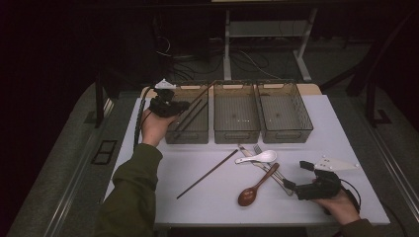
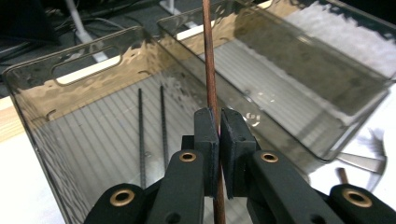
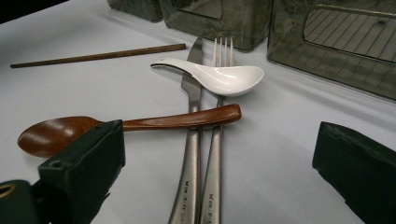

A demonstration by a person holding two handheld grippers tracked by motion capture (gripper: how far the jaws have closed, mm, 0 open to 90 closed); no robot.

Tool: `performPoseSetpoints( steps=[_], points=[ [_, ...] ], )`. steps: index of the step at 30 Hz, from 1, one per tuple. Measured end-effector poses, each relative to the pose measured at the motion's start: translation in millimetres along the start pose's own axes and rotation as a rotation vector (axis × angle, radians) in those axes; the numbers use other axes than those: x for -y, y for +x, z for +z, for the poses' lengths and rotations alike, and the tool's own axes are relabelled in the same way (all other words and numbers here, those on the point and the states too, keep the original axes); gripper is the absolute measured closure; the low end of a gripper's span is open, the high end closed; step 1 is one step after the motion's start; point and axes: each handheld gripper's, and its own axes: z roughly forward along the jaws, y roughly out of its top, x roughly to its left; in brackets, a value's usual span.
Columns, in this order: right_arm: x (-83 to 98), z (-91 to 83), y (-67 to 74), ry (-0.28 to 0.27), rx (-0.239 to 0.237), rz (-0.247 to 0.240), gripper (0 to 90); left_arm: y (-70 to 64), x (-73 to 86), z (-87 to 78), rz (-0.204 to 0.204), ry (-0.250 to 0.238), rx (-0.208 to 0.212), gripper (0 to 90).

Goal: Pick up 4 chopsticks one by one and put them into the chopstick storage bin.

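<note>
Three bins: smoked clear plastic, set in a row at the far side of the table point(image 1: 148, 197); left bin point(image 1: 190, 136), middle bin point(image 1: 236, 136), right bin point(image 1: 285, 134).
Left bin contents: two dark chopsticks point(image 2: 152, 135) already lying on its ribbed floor, side by side.
Left gripper point(image 1: 165, 106): pads clamped tight on a brown chopstick point(image 2: 211, 74), held over the left bin, stick slanting toward the far rim.
Progress, judged: sorting is early; two sticks binned, a third in hand and not yet let go; middle and right bins look bare.
Left to do: loose chopstick point(image 1: 207, 174) on the table, white ceramic spoon point(image 1: 258, 157), wooden spoon point(image 1: 257, 185), metal knife point(image 3: 189, 154) and fork point(image 3: 215, 154).
Right gripper point(image 1: 296, 178): jaws spread wide, holding nothing, resting low beside the cutlery.
High view adds: whole layout, both hands, and where each gripper sits relative to bins.
Left gripper view adds: the grip itself, pads closed on the stick, and the two binned sticks close up.
Right gripper view adds: how the pile stacks; white spoon lies across knife and fork near their heads, wooden spoon's handle crosses both handles.
</note>
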Motion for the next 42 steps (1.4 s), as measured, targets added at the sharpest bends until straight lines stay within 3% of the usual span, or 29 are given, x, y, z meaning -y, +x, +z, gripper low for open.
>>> performPoseSetpoints(
  steps=[19,33,42],
  points=[
    [0.0,-1.1,-0.8,-0.003,-0.001,-0.001,2.2,23.8,12.0,33.2,-0.091,0.086,-0.099,84.6],
    [-0.1,-1.7,-0.7,-0.002,-0.001,0.002,2.1,28.3,17.7,44.3,-0.107,0.158,-0.123,84.2],
    [-0.1,-2.0,-0.7,-0.003,0.0,0.003,2.2,26.7,15.8,39.5,-0.095,0.137,-0.133,70.4]
  ],
)
